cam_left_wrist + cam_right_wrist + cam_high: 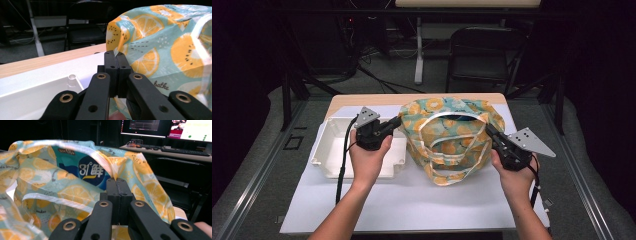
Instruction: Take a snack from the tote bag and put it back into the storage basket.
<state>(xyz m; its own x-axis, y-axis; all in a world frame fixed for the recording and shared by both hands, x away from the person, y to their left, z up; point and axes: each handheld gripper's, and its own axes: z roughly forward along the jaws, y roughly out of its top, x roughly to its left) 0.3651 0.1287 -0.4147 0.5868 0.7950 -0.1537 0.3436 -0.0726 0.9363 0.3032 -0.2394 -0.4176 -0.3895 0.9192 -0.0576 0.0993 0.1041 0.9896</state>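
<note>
A fruit-print fabric bag (452, 137) stands open on the worktop (412, 200), just beside a white plastic box (332, 145). The left tongs (398, 120) and right tongs (487, 127) each appear clamped on the bag's rim, at opposite sides.

On the table (362, 210), side by side: tray (332, 150) to the left, bag (447, 145) to the right, edges just touching near the middle. Left gripper (396, 121) over the tray's right part, clamped on the bag's left rim. Right gripper (488, 129) at the bag's right rim, pinching the cloth there. Inside the bag, a packet (91, 172). Behind the table, a chair (484, 52), and left of that a desk leg (418, 50).
</note>
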